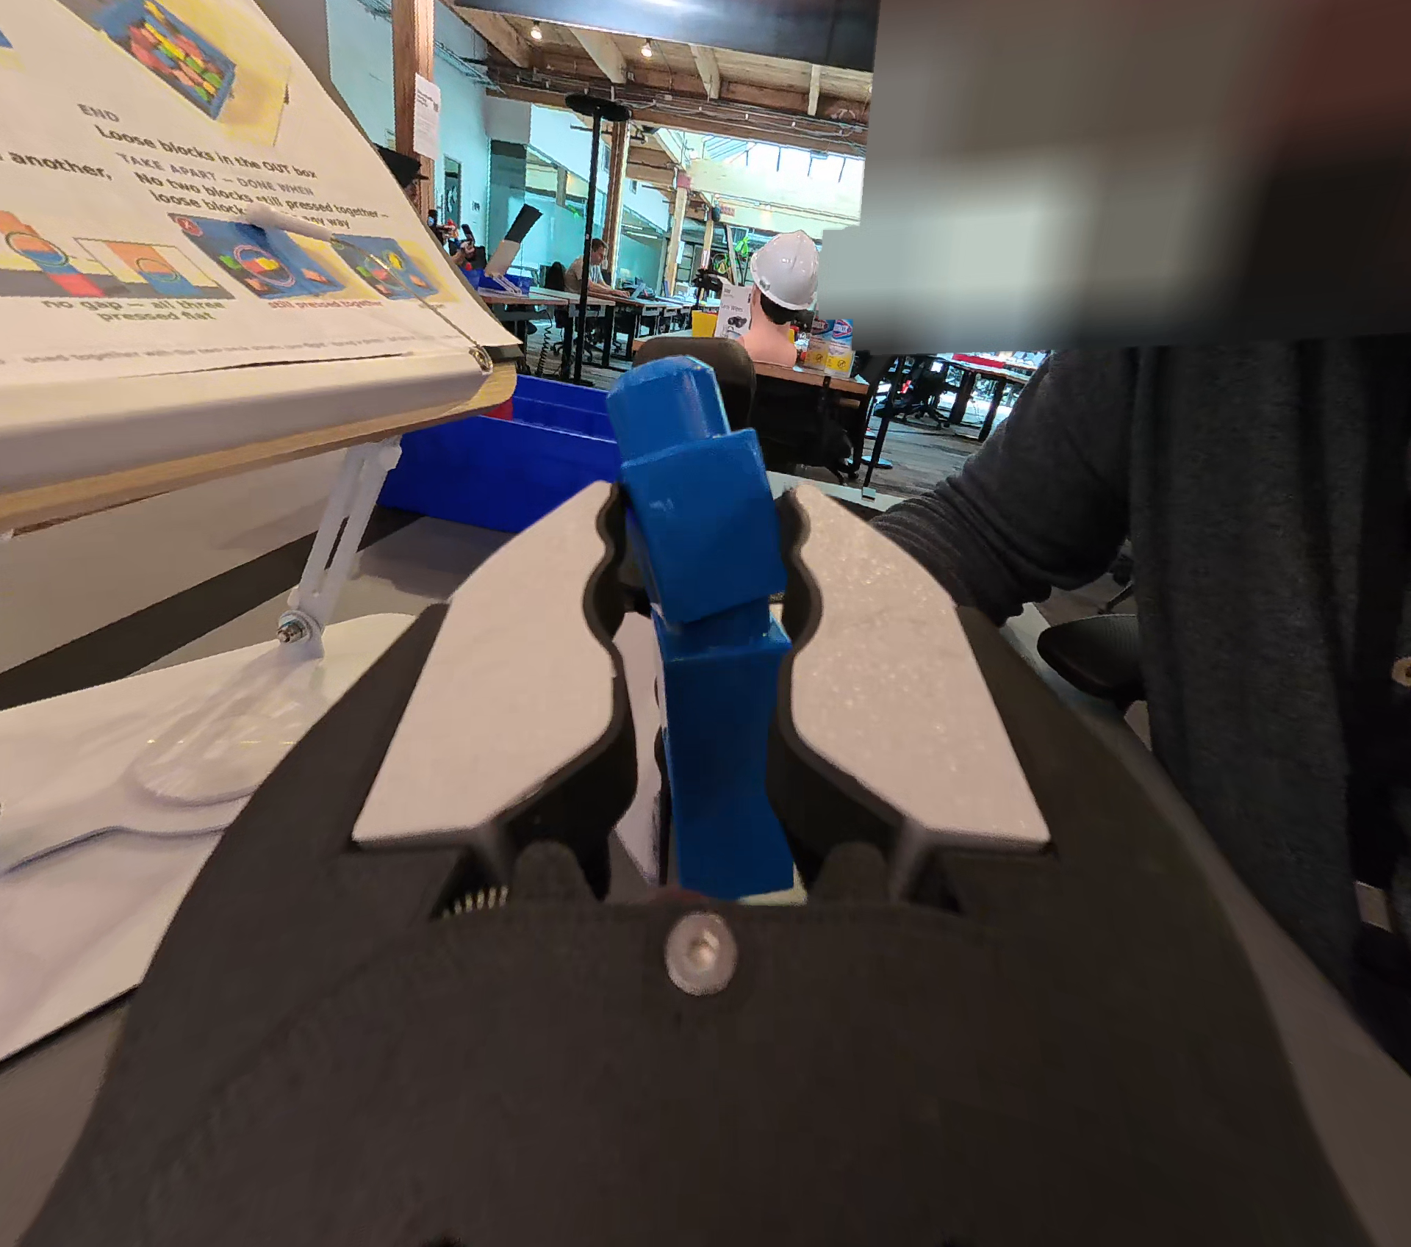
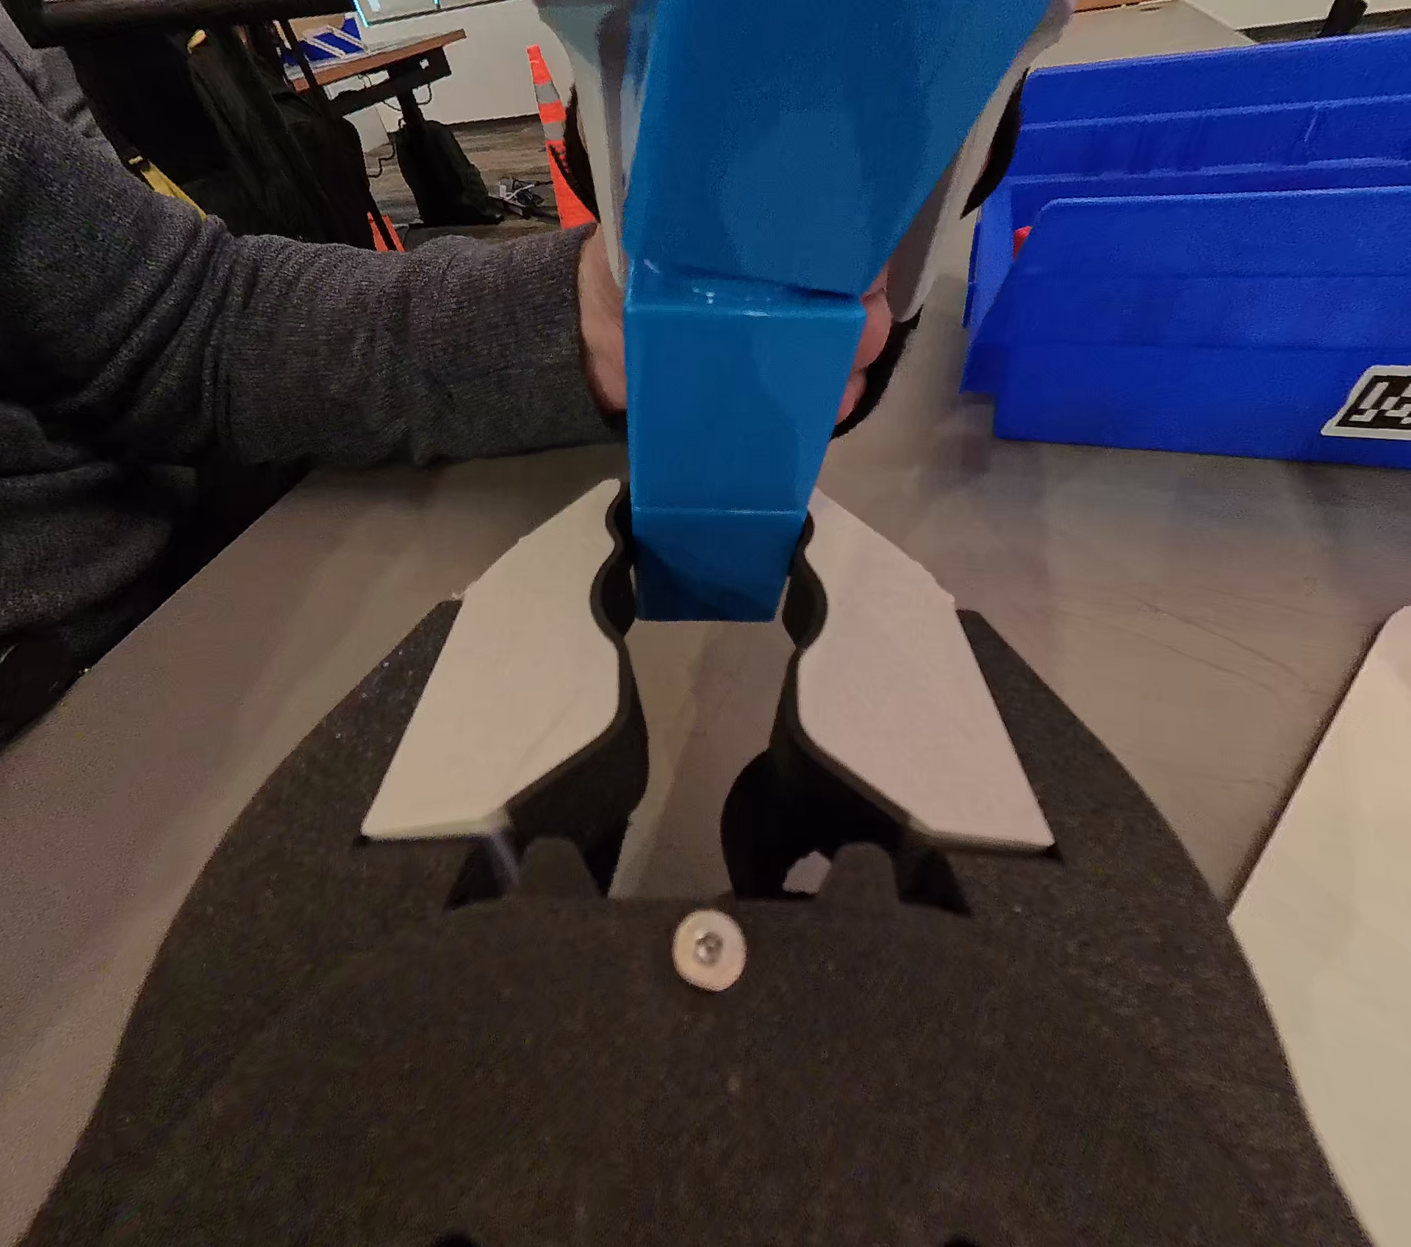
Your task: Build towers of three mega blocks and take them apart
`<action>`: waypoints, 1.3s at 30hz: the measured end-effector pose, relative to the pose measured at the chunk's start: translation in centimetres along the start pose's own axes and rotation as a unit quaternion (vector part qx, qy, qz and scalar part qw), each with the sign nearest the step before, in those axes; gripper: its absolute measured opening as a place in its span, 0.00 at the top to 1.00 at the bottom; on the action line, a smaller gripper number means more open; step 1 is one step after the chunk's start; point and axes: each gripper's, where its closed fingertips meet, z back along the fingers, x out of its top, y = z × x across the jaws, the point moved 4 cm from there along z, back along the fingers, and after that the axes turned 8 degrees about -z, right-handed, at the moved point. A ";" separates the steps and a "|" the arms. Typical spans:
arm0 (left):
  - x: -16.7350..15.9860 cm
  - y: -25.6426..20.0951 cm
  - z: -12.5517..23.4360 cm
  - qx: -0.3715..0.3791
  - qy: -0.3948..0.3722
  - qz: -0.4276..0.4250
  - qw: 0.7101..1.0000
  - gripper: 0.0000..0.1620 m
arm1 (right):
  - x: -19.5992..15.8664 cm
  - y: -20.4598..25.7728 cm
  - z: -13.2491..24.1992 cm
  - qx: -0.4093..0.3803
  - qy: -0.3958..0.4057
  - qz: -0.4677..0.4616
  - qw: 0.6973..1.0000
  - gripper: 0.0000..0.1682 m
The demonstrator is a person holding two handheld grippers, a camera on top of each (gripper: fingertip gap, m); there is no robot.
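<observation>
Both grippers hold one blue tower (image 2: 733, 309) of three mega blocks in the air above the grey bench (image 2: 1069, 599), between the person's body and the blue bins at the bench's far side. The right gripper (image 2: 710, 561) has its jaws closed on the end block (image 2: 710, 561), gripping only with the tips. The left gripper (image 1: 699, 546) has its jaws closed on a block at the opposite end (image 1: 702, 523); in the right wrist view that same gripper shows farther off (image 2: 802, 65), wrapped around the largest-looking block. The tower already looks bent at one joint in the left wrist view, so my judgement is that a pull-apart or a final press is under way. The risk is a sudden release: if the blocks part at the wrong joint, the middle block (image 2: 737, 401) may go with either end or drop to the bench and roll. The right jaws' shallow tip hold could also slip off the smooth plastic if the pull is twisted rather than straight. Nearby stand a blue bin (image 2: 1222, 264) by the far right edge and another blue bin (image 1: 496, 454) behind the tilted instruction board (image 1: 229, 218), whose white stand (image 1: 336, 546) leaves little swing room on that side. The person's grey sleeve (image 2: 229, 325) lies along the near edge, close to the tower.
</observation>
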 end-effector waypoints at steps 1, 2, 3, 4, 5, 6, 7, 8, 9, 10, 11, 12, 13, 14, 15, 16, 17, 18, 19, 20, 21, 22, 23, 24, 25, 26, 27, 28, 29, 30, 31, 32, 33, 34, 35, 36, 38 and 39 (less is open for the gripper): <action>0.0 -0.1 0.0 -0.003 0.002 0.000 1.000 0.77 | 0.0 0.0 0.0 0.000 0.002 0.001 1.000 0.79; 0.0 -0.2 0.1 -0.006 0.004 -0.002 1.000 0.77 | -0.1 0.1 -0.1 0.000 0.004 0.003 1.000 0.79; 0.0 -0.2 0.1 -0.006 0.005 -0.005 1.000 0.77 | -0.1 0.1 -0.1 0.001 0.005 0.003 1.000 0.79; 0.0 -0.2 0.2 -0.005 0.002 -0.005 1.000 0.77 | 0.0 0.1 0.0 0.003 0.003 0.001 1.000 0.79; 0.0 -0.2 0.3 -0.005 -0.004 -0.005 1.000 0.77 | 0.0 0.0 0.0 0.005 0.000 -0.002 1.000 0.79; 0.0 -0.2 0.4 -0.005 -0.007 -0.006 1.000 0.77 | 0.0 0.0 0.1 0.006 -0.001 -0.003 1.000 0.79; -0.1 -0.2 0.4 -0.006 -0.005 -0.008 1.000 0.77 | 0.0 0.1 0.1 0.006 -0.001 -0.003 1.000 0.79; -0.1 -0.2 0.4 -0.007 -0.004 -0.009 1.000 0.77 | 0.0 0.1 0.1 0.007 0.001 -0.002 1.000 0.79; -0.2 -0.3 0.4 -0.010 -0.003 -0.010 1.000 0.77 | 0.0 0.1 0.0 0.007 0.003 -0.001 1.000 0.79; -0.2 -0.4 0.3 -0.011 -0.002 -0.011 1.000 0.77 | -0.1 0.1 0.0 0.007 0.004 0.000 1.000 0.79; -0.2 -0.4 0.4 -0.013 -0.001 -0.013 1.000 0.77 | -0.1 0.1 0.0 0.008 0.004 0.000 1.000 0.79; -0.2 -0.5 0.4 -0.015 0.000 -0.014 1.000 0.77 | -0.1 0.2 0.0 0.009 0.005 0.000 1.000 0.79; -0.2 -0.5 0.4 -0.019 0.000 -0.013 1.000 0.77 | -0.1 0.2 0.0 0.010 0.006 0.001 1.000 0.79; -0.3 -0.6 0.4 -0.021 0.002 -0.014 1.000 0.77 | -0.1 0.2 0.0 0.009 0.008 0.002 1.000 0.79; -0.3 -0.6 0.4 -0.023 0.002 -0.014 1.000 0.77 | -0.2 0.3 -0.1 0.009 0.009 0.002 1.000 0.79; -0.3 -0.6 0.4 -0.022 0.002 -0.014 1.000 0.77 | -0.2 0.3 -0.1 0.010 0.010 0.002 1.000 0.79; -0.4 -0.6 0.4 -0.020 0.003 -0.016 1.000 0.77 | -0.2 0.3 -0.1 0.010 0.011 0.002 1.000 0.79; -0.4 -0.6 0.3 -0.018 0.004 -0.018 1.000 0.77 | -0.2 0.2 -0.1 0.010 0.011 0.002 1.000 0.79; -0.4 -0.6 0.3 -0.015 0.007 -0.021 1.000 0.77 | -0.2 0.2 -0.1 0.010 0.010 0.001 1.000 0.79; -0.4 -0.6 0.3 -0.011 0.010 -0.025 1.000 0.77 | -0.1 0.2 0.0 0.009 0.009 0.000 1.000 0.79; -0.4 -0.6 0.3 -0.006 0.012 -0.029 0.999 0.77 | -0.1 0.2 0.0 0.010 0.009 -0.001 1.000 0.79; -0.4 -0.6 0.4 -0.002 0.016 -0.032 0.999 0.77 | -0.1 0.2 0.0 0.010 0.008 -0.002 1.000 0.79; -0.4 -0.7 0.4 0.002 0.020 -0.035 0.999 0.77 | -0.1 0.2 0.0 0.010 0.008 -0.002 1.000 0.79; -0.4 -0.7 0.4 0.006 0.025 -0.039 0.999 0.78 | -0.1 0.2 0.0 0.009 0.008 -0.002 1.000 0.79; -0.5 -0.7 0.5 0.011 0.031 -0.043 0.999 0.78 | -0.1 0.2 0.0 0.009 0.008 -0.002 1.000 0.79; -0.6 -0.8 0.5 0.015 0.038 -0.048 0.998 0.78 | -0.1 0.1 0.0 0.008 0.008 -0.003 1.000 0.79; -0.6 -0.9 0.5 0.014 0.038 -0.048 0.998 0.78 | -0.1 0.2 0.0 0.009 0.008 -0.002 1.000 0.79; -0.6 -0.9 0.5 0.013 0.038 -0.047 0.998 0.78 | -0.1 0.2 0.0 0.009 0.010 -0.001 1.000 0.79; -0.7 -0.9 0.5 0.012 0.039 -0.045 0.998 0.78 | -0.2 0.2 -0.1 0.008 0.012 0.000 1.000 0.79; -0.7 -0.9 0.4 0.011 0.040 -0.044 0.998 0.78 | -0.2 0.2 -0.1 0.008 0.014 0.000 1.000 0.79; -0.8 -0.9 0.4 0.009 0.045 -0.046 0.998 0.78 | -0.3 0.2 -0.1 0.009 0.015 0.000 1.000 0.79; -0.9 -0.9 0.3 0.008 0.050 -0.048 0.998 0.78 | -0.3 0.2 -0.1 0.008 0.016 0.001 1.000 0.79; -0.9 -0.9 0.2 0.006 0.054 -0.050 0.997 0.78 | -0.3 0.2 -0.2 0.008 0.017 0.002 1.000 0.79; -0.9 -1.0 0.1 0.005 0.057 -0.051 0.997 0.78 | -0.3 0.3 -0.2 0.008 0.017 0.002 1.000 0.79; -0.9 -1.0 0.0 0.006 0.060 -0.053 0.997 0.78 | -0.3 0.3 -0.2 0.008 0.018 0.002 1.000 0.79; -0.9 -1.0 0.0 0.008 0.064 -0.055 0.996 0.78 | -0.3 0.3 -0.2 0.008 0.017 0.002 1.000 0.79; -0.9 -1.0 0.1 0.014 0.074 -0.060 0.995 0.78 | -0.3 0.2 -0.1 0.009 0.017 0.001 1.000 0.79; -0.8 -1.0 0.2 0.016 0.079 -0.061 0.995 0.78 | -0.3 0.2 -0.2 0.008 0.017 0.001 1.000 0.79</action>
